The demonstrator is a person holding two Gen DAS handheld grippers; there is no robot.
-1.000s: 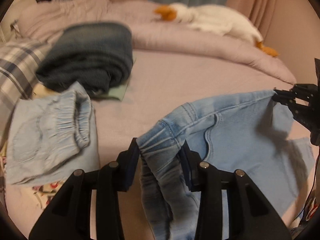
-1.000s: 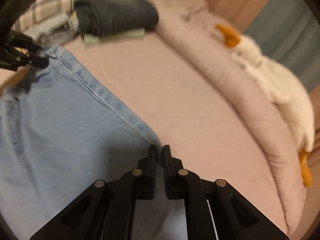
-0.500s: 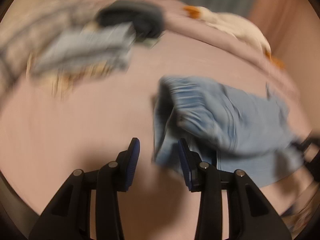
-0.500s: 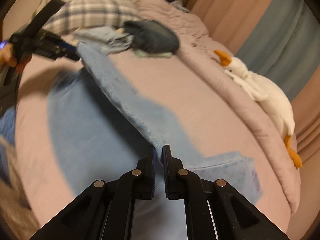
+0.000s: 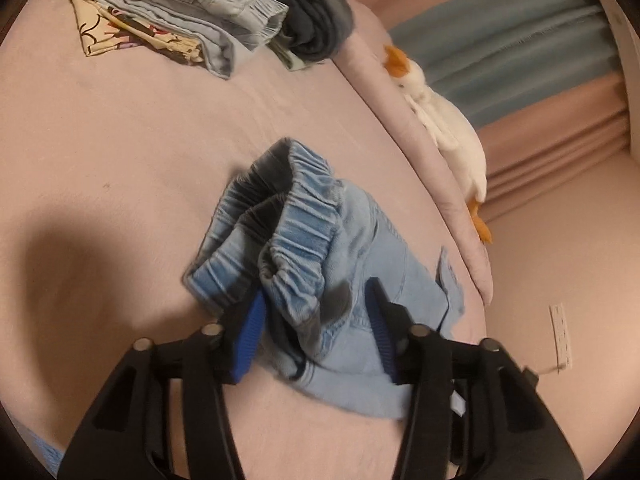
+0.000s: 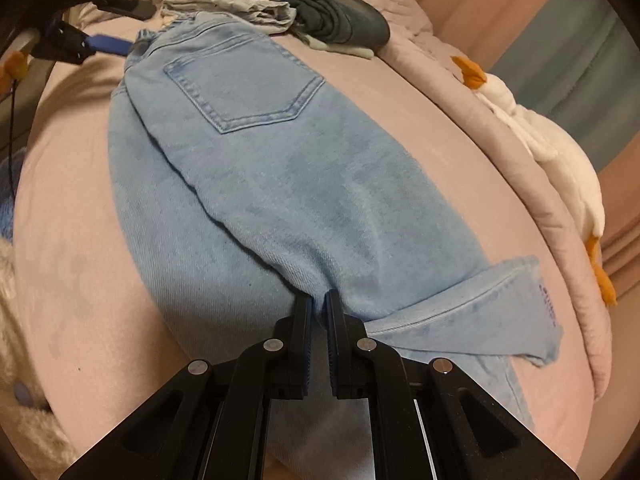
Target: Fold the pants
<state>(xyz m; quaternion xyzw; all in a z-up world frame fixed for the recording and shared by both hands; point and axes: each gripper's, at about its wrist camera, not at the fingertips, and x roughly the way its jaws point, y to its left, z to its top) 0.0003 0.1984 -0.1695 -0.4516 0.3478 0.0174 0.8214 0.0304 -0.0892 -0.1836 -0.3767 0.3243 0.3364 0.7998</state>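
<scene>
Pants: light-blue denim pants [image 6: 280, 184] lie lengthwise mid-bed [image 5: 120, 140].
Your left gripper [image 5: 316, 320]: jaws clamped on elastic waistband.
Your right gripper [image 6: 318, 316]: jaws together, pinching leg fabric.

One pair of light blue jeans [image 6: 280, 184] – spread mid-bed. Two grippers: left gripper [image 5: 316, 312], right gripper [image 6: 319, 316]. Three folded garments [image 5: 192, 12] piled at 12 o'clock. One plush goose [image 5: 444, 128] – at 2 o'clock.
</scene>
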